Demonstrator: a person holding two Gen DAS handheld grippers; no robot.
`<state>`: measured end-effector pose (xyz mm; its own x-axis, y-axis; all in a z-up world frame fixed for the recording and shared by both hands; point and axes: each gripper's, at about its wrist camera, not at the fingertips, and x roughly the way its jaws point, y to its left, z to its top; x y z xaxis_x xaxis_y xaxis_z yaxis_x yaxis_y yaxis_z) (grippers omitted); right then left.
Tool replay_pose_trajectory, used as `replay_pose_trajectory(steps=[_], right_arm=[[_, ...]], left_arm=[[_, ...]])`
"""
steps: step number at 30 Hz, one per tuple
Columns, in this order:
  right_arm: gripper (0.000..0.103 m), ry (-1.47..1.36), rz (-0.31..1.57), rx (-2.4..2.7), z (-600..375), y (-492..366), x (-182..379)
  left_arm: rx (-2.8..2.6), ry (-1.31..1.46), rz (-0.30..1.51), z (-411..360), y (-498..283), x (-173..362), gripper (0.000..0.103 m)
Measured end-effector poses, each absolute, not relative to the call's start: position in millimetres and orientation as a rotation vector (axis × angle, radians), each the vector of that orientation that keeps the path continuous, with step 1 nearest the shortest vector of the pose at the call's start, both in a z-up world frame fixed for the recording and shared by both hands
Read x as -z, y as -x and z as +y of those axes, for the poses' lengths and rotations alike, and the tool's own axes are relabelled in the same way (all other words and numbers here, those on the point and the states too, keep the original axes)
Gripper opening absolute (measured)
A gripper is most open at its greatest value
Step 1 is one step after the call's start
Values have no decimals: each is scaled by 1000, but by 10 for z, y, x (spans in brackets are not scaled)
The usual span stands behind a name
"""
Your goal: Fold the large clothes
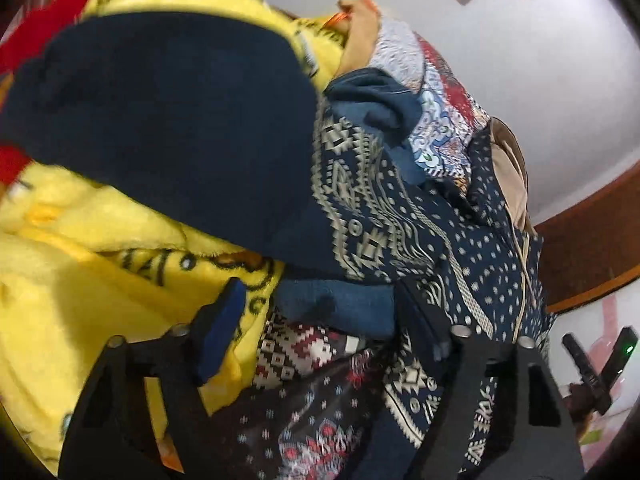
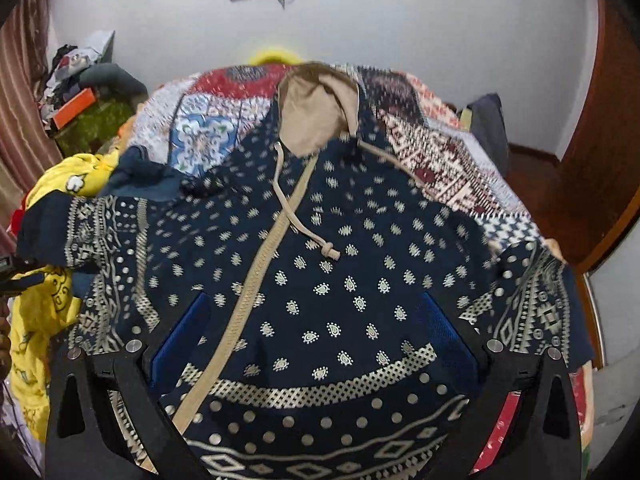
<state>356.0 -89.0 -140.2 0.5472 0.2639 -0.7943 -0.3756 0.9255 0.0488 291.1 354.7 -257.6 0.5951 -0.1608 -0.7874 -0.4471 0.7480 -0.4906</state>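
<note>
A navy hoodie point(image 2: 340, 264) with cream paisley dots, a beige zip band, a drawstring and a beige-lined hood point(image 2: 316, 116) lies spread front-up on a bed. My right gripper point(image 2: 316, 336) hovers over its lower front. Its blue pads point(image 2: 180, 344) stand wide apart and the gripper is open, with cloth under it but none pinched. In the left wrist view the hoodie's patterned sleeve point(image 1: 372, 208) and its plain navy end point(image 1: 160, 120) lie bunched. My left gripper point(image 1: 320, 320) is open around a teal-blue fold point(image 1: 336, 308). The pads do not visibly press on it.
A patchwork bedspread point(image 2: 208, 120) covers the bed. A yellow fleece blanket point(image 1: 80, 280) and red cloth point(image 1: 40, 36) lie beside the sleeve. Clutter point(image 2: 76, 92) is piled at the back left. A wooden door point(image 2: 600, 140) stands at the right, and a hand-held black device point(image 1: 592, 364) shows a green light.
</note>
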Motion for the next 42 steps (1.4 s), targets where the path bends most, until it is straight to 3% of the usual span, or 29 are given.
replay_pose_trajectory(steps=[3, 11, 14, 21, 27, 39, 42], right_arm=[[102, 132, 939, -372, -885, -3633, 1479], [102, 135, 988, -351, -871, -3711, 1632], [102, 140, 989, -354, -871, -3680, 1625], [101, 137, 949, -369, -950, -3538, 1444], [102, 113, 890, -397, -1088, -3393, 1202], [102, 194, 881, -423, -1365, -3160, 1152], [101, 180, 885, -436, -1392, -3133, 1151]], left_arm=[[-179, 777, 930, 3639, -2995, 2697, 62], [-293, 611, 899, 3579, -3273, 2610, 14], [-338, 491, 894, 3411, -3329, 2458, 8], [-254, 261, 666, 2804, -3431, 1747, 6], [-99, 226, 665, 2196, -3852, 1521, 4], [96, 198, 996, 1281, -4095, 2439, 3], [84, 230, 1001, 1311, -3944, 2474, 11]])
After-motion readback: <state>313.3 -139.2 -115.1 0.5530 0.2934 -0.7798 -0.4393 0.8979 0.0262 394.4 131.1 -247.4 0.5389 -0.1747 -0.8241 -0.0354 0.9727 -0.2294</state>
